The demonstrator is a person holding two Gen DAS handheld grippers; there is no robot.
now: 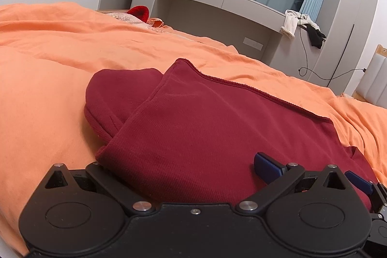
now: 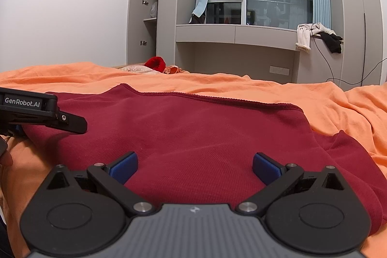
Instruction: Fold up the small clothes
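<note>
On the bed's rumpled orange cotton sheet (image 2: pixel 241 86) lies a dark red ribbed knit garment (image 2: pixel 193 137), partly folded. The right gripper (image 2: pixel 194 167) hovers over it, jaws apart; the left gripper (image 1: pixel 177 166) has jaws spread, cloth lying between them.

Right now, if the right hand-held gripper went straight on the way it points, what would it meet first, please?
Probably the red garment: the right hand-held gripper is open and low over it, and the cloth rises ahead between its fingers. The depth is hard to judge.

One dark red garment (image 2: pixel 193 132), two grippers (each with blue-padded fingers (image 2: pixel 124 167)), one orange bedcover (image 2: pixel 338 98).
</note>
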